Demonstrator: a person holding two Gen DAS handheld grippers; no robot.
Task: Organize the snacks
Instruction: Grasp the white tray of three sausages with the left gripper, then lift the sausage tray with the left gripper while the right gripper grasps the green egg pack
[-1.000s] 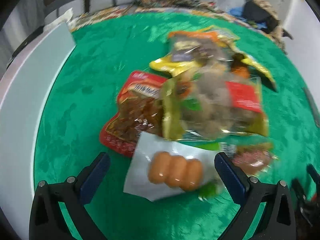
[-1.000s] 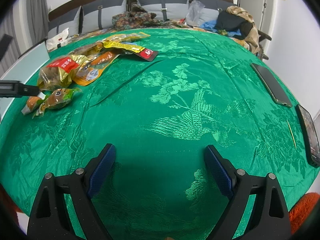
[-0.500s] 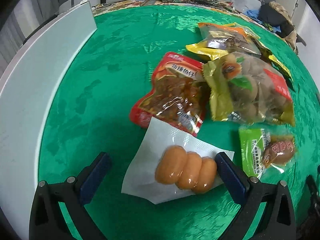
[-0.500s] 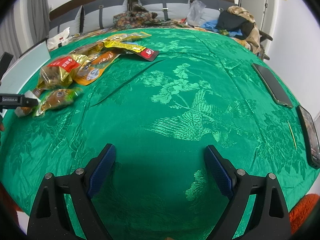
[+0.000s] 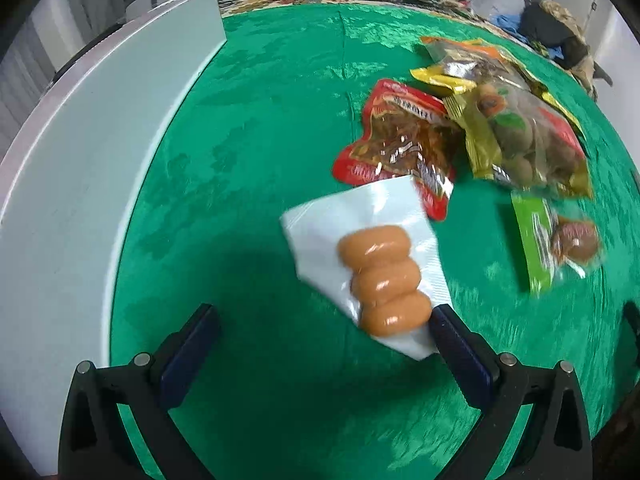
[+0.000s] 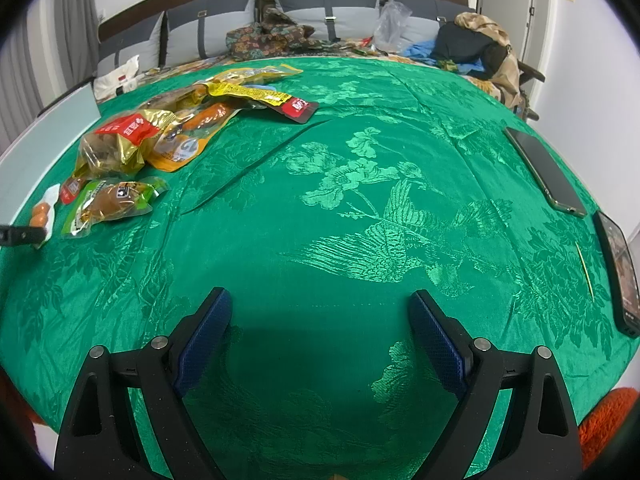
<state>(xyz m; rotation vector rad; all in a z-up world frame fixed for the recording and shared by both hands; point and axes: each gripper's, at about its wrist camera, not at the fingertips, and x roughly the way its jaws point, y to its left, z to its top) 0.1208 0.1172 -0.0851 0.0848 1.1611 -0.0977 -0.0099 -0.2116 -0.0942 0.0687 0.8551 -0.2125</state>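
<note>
The left hand-held gripper (image 5: pixel 320 332) is spread wide beside the sausage pack (image 5: pixel 376 276); closing crooked could push it away.

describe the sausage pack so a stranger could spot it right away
On the green tablecloth, find the snack pile beside the white board. The sausage pack lies nearest the left claw: the only plain white pouch, showing three orange sausages.

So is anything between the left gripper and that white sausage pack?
Nothing visible. The left gripper is open, and the white sausage pack lies on the green tablecloth just ahead of it, its near corner right at the right finger. The red snack pouch lies beyond the pack, not in the path.
</note>
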